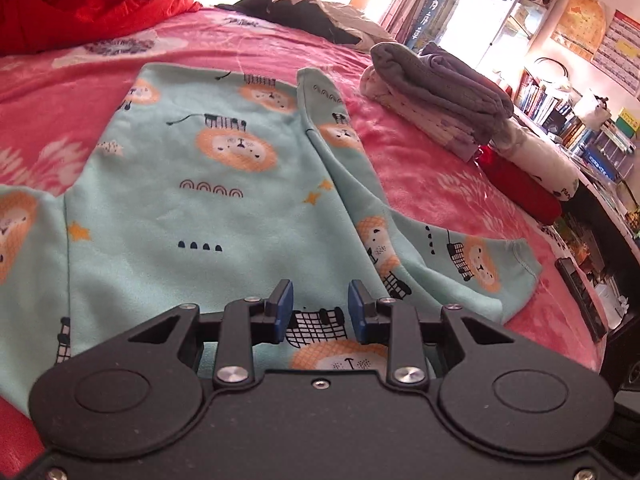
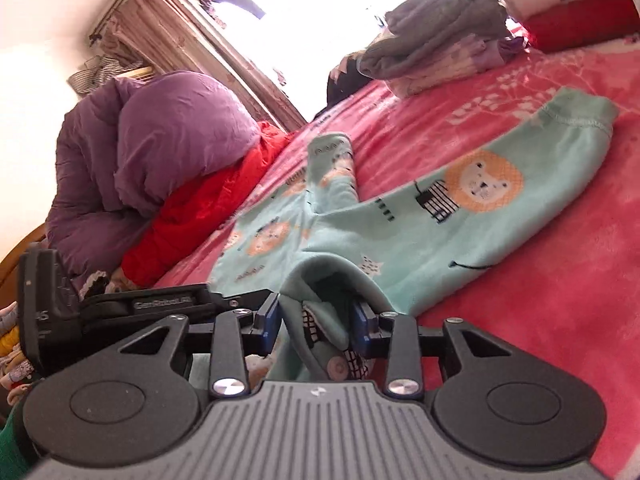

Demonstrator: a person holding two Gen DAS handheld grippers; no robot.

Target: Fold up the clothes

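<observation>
On bed (image 1: 440,184), near edge: we hold mint pyjama top (image 1: 224,200) hem bunched in right gripper (image 2: 316,322); left gripper (image 1: 320,306) parted, empty. Next: fold hem across.

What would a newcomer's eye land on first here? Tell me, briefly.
First, the mint-green lion-print children's top, spread flat across the pink floral blanket, with a bunched fold of its fabric between the right gripper's blue pads. Next, the folded stack of grey and pale clothes beyond the top, near the bright window. Last, the puffy purple quilt heaped on red bedding in the right wrist view.
</observation>
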